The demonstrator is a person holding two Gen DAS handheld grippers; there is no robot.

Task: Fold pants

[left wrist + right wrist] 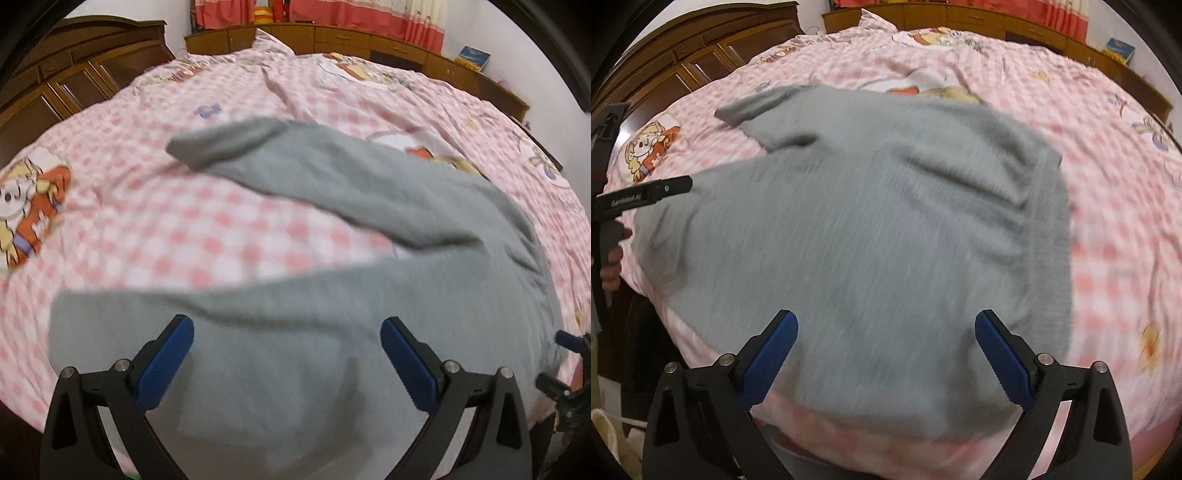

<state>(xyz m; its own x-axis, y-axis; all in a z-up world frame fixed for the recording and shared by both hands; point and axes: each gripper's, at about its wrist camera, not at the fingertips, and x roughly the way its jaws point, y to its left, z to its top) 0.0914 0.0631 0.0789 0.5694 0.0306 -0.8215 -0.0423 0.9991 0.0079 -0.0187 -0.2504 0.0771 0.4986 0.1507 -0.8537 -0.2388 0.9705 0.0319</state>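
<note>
Both wrist views close above the same grey pants [369, 295], bedward.

Each gripper is built alike. The left gripper [287, 334] has two black arms, angular and hollowed with triangular cut-outs, rising from the lower corners of the left wrist view. Each arm carries two round silver screws near its top, and each ends in a blue finger [168, 363] with a finely ribbed face. The right gripper [886, 328] shows the same black arms, silver screws and blue ribbed fingers [1006, 360]. At the left edge of the right wrist view, a black bar bears small white lettering, too blurred to read, and one silver screw.
</note>
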